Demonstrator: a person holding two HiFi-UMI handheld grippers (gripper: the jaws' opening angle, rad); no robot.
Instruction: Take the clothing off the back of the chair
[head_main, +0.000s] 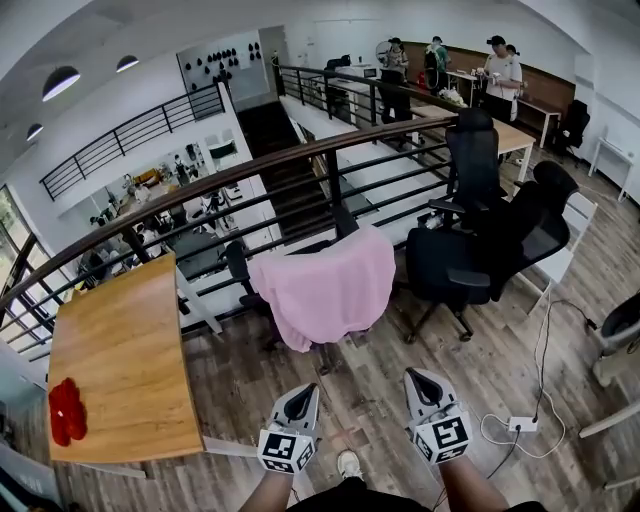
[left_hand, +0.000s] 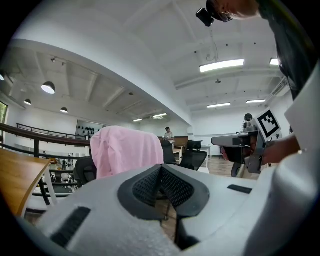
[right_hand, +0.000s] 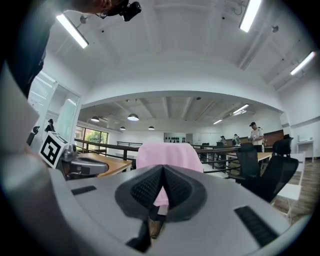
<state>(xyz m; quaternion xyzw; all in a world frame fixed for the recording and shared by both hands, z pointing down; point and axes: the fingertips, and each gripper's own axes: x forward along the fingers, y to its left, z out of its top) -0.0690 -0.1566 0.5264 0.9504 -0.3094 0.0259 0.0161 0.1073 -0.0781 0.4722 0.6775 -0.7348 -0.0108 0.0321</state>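
- While the left gripper (head_main: 302, 393) and right gripper (head_main: 418, 379) are closed and empty, the pink clothing (head_main: 325, 285) hangs ahead, well apart.
- It drapes sideways across the chair (head_main: 323, 352) back.

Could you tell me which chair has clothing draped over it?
The chair directly ahead, covered by pink clothing; the black office chairs to its right are bare.
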